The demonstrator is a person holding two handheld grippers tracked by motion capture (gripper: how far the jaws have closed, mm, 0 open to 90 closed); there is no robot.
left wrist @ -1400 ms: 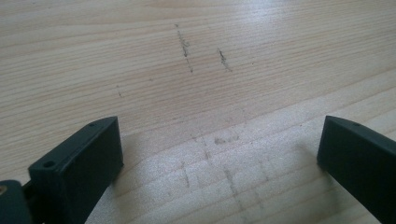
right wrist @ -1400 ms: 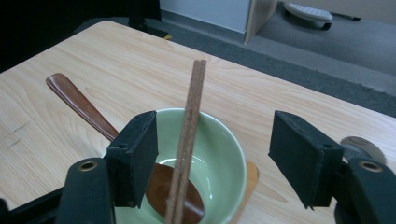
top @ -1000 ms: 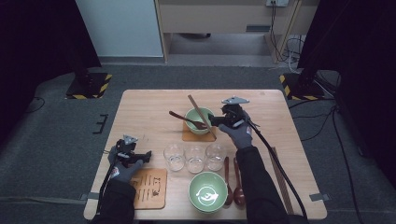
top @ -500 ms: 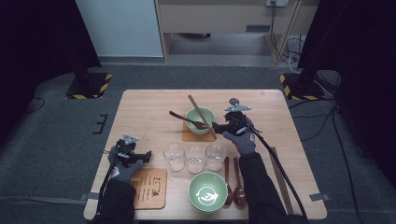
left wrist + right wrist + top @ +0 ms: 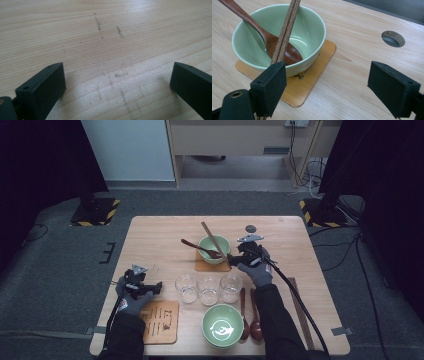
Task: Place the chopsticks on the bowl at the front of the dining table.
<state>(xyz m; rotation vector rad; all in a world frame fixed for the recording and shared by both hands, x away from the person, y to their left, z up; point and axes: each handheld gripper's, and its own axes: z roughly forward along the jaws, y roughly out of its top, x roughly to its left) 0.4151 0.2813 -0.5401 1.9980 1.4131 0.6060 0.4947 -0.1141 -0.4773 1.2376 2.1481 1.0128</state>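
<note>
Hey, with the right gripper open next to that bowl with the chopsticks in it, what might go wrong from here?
1. The chopsticks only lean on the bowl rim beside the right gripper; a nudge from its near finger may roll them off.
2. The spoon rests loose in the bowl too, so a bump could flip it out.
3. The bowl stands on a coaster, and a sideways push might slide it.

Three glasses (image 5: 209, 288); front bowl (image 5: 222, 325); two spoons (image 5: 250, 312).

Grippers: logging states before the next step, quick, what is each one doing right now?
Left gripper: open, holding nothing, over bare table.
Right gripper: open, holding nothing, beside the green bowl with chopsticks.
</note>
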